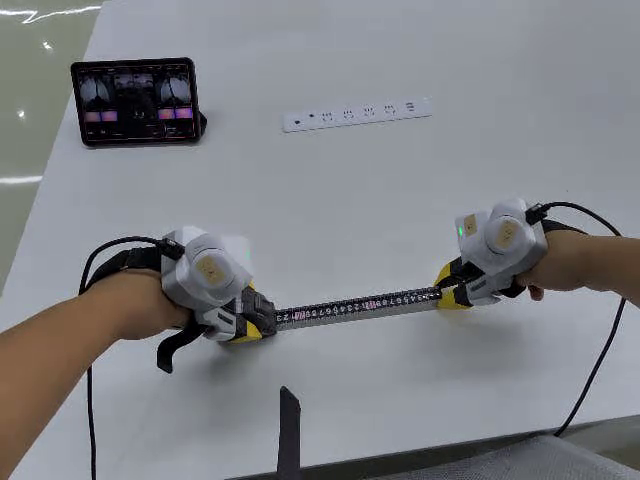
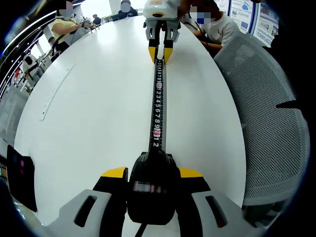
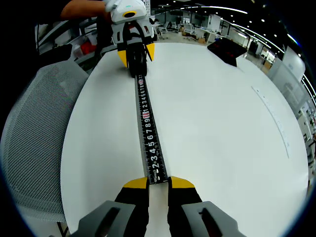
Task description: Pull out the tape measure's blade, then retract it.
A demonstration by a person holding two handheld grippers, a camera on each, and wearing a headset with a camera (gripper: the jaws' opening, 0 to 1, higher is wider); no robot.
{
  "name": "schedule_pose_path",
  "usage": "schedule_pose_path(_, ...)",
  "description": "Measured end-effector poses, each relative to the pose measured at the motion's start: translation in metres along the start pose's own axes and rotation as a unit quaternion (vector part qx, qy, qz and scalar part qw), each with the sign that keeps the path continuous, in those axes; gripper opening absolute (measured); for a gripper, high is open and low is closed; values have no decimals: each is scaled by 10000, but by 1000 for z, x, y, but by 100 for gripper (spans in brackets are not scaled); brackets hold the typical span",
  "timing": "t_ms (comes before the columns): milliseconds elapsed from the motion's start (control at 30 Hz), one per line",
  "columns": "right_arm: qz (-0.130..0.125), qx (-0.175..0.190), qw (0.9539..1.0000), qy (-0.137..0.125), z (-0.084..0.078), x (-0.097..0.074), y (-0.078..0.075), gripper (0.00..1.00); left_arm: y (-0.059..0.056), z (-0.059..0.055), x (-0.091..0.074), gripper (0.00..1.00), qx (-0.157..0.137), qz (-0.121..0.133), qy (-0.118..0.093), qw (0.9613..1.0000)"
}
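left tongs (image 2: 153, 174) clamped on the chunky black case (image 2: 150, 200), right tongs (image 3: 158, 183) pinching the tip of the flat numbered blade (image 3: 147, 128) over a smooth white surface (image 3: 222, 123)

Light falls evenly from ceiling strips (image 3: 232, 11), seen at the top of the right gripper view. It leaves the white table (image 1: 340, 200) bright, with only pale, soft shadows. Glare streaks the glossy floor (image 1: 30, 60) at the head view's upper left, and both gripper views bend hard toward their edges, the far background slightly soft.
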State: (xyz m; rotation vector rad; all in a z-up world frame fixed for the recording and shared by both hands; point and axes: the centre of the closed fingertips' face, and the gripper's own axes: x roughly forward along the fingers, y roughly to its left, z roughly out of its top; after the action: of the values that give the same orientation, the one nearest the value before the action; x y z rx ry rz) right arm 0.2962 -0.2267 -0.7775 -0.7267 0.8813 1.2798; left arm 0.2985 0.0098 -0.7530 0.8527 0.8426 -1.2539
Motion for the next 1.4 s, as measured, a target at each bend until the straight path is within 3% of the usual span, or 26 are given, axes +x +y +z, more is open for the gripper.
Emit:
schedule_pose_path(967, -54, 69, 10000, 16, -7, -4, -2, 10, 1, 0, 0, 33, 12, 20, -8, 10000)
schedule_pose_path(1133, -41, 141, 9999, 7, -5, -5, -1, 10, 2, 1, 0, 34, 49, -84, -43, 9999)
schedule_pose_path(1300, -41, -20, 9999, 128, -3, -4, 1, 11, 2, 1, -1, 34, 117, -69, -2, 9999)
schedule_pose_path(1400, 11, -316, 9990, 306, -4, -4, 1, 11, 2, 1, -2, 34, 125, -56, 9, 9999)
